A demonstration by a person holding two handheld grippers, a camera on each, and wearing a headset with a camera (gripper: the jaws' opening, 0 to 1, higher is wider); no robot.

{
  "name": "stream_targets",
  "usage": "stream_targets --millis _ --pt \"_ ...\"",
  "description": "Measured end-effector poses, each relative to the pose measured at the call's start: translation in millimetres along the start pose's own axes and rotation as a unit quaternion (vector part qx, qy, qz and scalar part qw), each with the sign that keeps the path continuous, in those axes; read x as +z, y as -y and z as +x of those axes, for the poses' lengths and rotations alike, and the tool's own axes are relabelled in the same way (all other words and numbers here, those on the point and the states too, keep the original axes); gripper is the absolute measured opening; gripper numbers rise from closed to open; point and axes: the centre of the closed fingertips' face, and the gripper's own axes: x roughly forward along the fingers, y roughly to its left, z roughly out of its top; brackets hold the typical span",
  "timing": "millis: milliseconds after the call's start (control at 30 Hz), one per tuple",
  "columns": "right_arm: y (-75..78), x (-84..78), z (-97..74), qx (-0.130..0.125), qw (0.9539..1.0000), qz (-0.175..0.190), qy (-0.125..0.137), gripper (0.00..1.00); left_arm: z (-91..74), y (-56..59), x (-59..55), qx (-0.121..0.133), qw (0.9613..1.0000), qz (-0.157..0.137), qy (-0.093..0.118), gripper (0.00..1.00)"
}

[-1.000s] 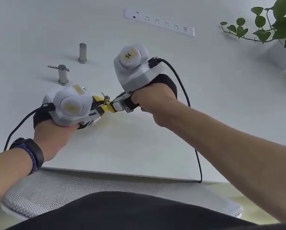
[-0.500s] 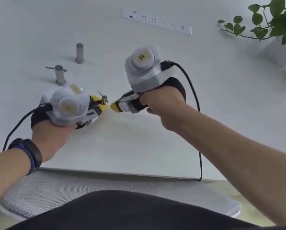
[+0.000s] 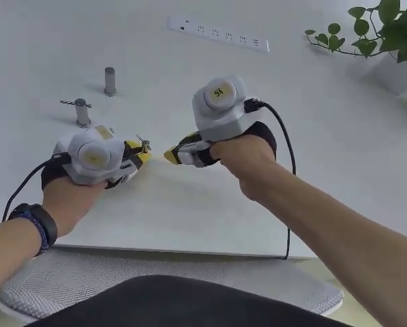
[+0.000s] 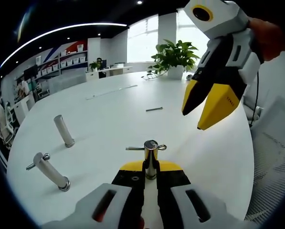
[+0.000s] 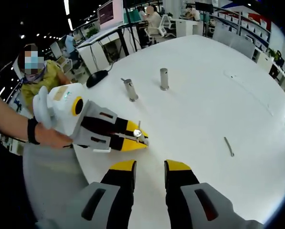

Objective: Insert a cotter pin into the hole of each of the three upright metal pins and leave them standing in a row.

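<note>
My left gripper (image 3: 136, 154) (image 4: 151, 168) is shut on the lower part of a small metal pin (image 4: 151, 157) (image 3: 144, 144). A cotter pin (image 4: 147, 147) sits crosswise through that pin's top. My right gripper (image 3: 170, 156) (image 5: 149, 168) is open and empty, a short gap to the right of the held pin; it also shows as the right gripper (image 4: 210, 102). Two more metal pins stand on the white table: the nearer pin (image 3: 82, 112) (image 4: 49, 170) has a cotter pin through it, while the farther pin (image 3: 110, 80) (image 4: 64, 130) is bare. A loose cotter pin (image 5: 229, 146) (image 4: 154, 109) lies on the table.
A white power strip (image 3: 217, 33) lies at the back of the table and a green plant (image 3: 387, 27) stands at the back right. The table's front edge (image 3: 189, 246) runs just below my hands. A person sits behind the left gripper (image 5: 99, 126).
My right gripper has pulled back to the right, away from the pin held in the left gripper. The cotter pin stays in that pin.
</note>
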Motion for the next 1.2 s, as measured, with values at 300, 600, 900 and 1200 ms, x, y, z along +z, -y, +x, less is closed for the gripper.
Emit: stream_targets --millis 300,600,900,1200 --pt "-4.5 -4.7 -8.2 0.006 0.9990 -0.018 0.042 0.31 1.4 -0.6 0.3 0.003 1.0000 -0.002 0.000 0.06" --pt "-1.1 -12.6 -13.6 0.007 0.9962 -0.015 0.086 0.39 3.2 -1.3 0.7 0.009 0.9999 -0.006 0.001 0.06" --pt "11.4 -16.3 -28.6 -0.006 0.9917 0.001 0.128 0.44 4.3 -2.7 2.0 0.019 0.9998 -0.010 -0.001 0.06" --pt "10.6 -24.5 -40.3 -0.001 0.9879 0.021 0.154 0.51 5.2 -4.8 3.1 0.036 0.9992 -0.020 -0.002 0.06"
